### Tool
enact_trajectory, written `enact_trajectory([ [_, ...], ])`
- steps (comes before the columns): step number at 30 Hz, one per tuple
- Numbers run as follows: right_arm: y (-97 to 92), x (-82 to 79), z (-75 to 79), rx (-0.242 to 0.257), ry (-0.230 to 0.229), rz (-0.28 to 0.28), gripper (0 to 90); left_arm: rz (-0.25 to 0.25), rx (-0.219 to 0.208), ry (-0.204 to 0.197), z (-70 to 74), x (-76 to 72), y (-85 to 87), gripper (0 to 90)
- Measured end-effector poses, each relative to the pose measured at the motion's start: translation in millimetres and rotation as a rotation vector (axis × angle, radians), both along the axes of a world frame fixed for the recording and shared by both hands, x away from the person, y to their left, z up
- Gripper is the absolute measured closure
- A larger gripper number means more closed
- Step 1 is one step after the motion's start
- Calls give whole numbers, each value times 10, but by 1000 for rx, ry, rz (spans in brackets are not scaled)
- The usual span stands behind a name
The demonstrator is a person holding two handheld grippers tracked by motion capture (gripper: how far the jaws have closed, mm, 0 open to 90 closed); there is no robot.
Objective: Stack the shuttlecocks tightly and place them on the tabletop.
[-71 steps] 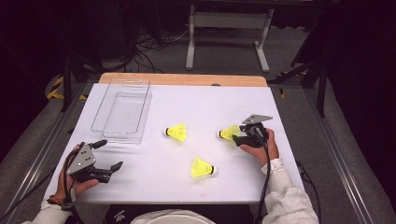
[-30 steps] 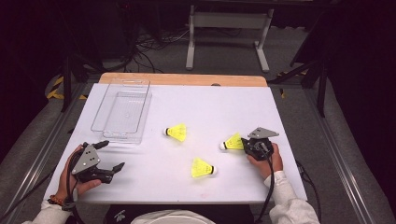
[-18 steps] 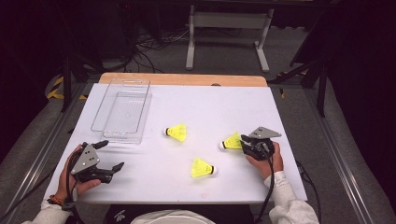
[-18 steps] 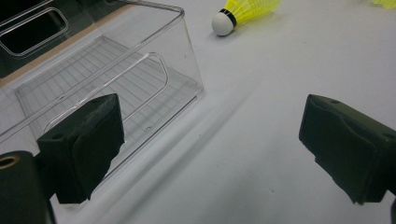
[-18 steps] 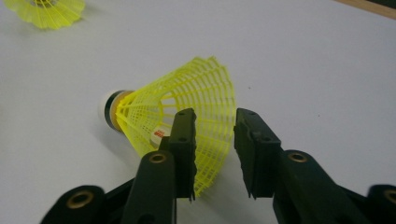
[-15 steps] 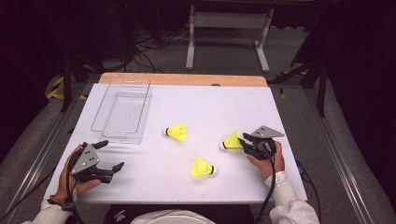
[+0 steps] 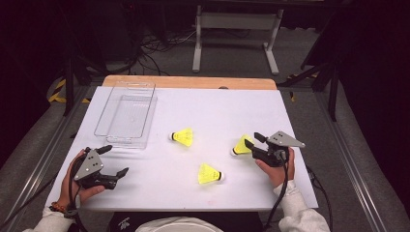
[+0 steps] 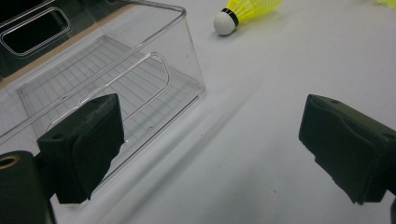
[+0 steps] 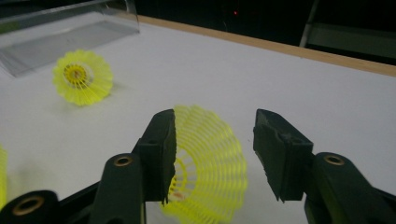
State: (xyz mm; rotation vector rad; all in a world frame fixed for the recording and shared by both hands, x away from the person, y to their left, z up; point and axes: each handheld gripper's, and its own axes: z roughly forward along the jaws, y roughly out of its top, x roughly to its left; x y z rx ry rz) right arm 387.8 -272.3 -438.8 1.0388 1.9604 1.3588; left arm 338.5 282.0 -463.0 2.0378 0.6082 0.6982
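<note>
The white table (image 7: pixel 203 121) is lit evenly from overhead and reads bright, while the floor and room beyond 12 o'clock fall nearly black. Shadows under the shuttlecocks (image 7: pixel 183 137) are short and soft. The high view is soft and grainy. In the left gripper view the clear box (image 8: pixel 107 84) shows pale glare on its rim at 11 o'clock. In the right gripper view the near shuttlecock (image 9: pixel 210 163) blurs toward 6 o'clock.

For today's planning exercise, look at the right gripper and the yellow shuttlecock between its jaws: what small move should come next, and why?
Probably back the right gripper away from the shuttlecock. Its jaws have just been opening; the left pad is at the skirt, the right stands clear, and the shuttlecock lies on the table, so it looks released rather than held.
</note>
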Motion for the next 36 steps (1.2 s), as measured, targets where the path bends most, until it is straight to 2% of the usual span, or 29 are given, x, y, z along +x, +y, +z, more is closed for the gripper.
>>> enact_trajectory([
  [2, -15, -8, 13, 39, -7, 11, 485, 0, -2, 0, 0, 1, -1, 77],
  [6, -19, -20, 33, 32, -6, 28, 493, -1, 1, 4, -3, 1, -3, 77],
  [10, -31, -70, 52, -13, 18, 51, 496, 1, -1, 1, -1, 0, 4, 77],
  [12, -32, -94, 54, -27, 19, 48, 494, -2, -2, 5, -3, 3, 5, 77],
  [14, -43, -177, 65, -71, 19, 29, 485, -1, 1, 2, -2, 0, 1, 77],
  [17, -73, -246, 70, -78, 22, 26, 483, -3, 1, 3, -1, -2, -4, 76],
  [19, -94, -311, 69, -103, 26, 22, 487, -5, 4, 7, -4, 1, -6, 77],
  [28, -98, -456, 20, -140, 59, 23, 488, -2, 4, 7, -6, 0, -14, 77],
  [31, -88, -522, 26, -158, 45, 15, 483, -2, 8, 8, -6, -2, -15, 76],
  [36, -82, -624, 54, -160, 33, 24, 499, -1, 6, 6, -4, -3, -9, 77],
])
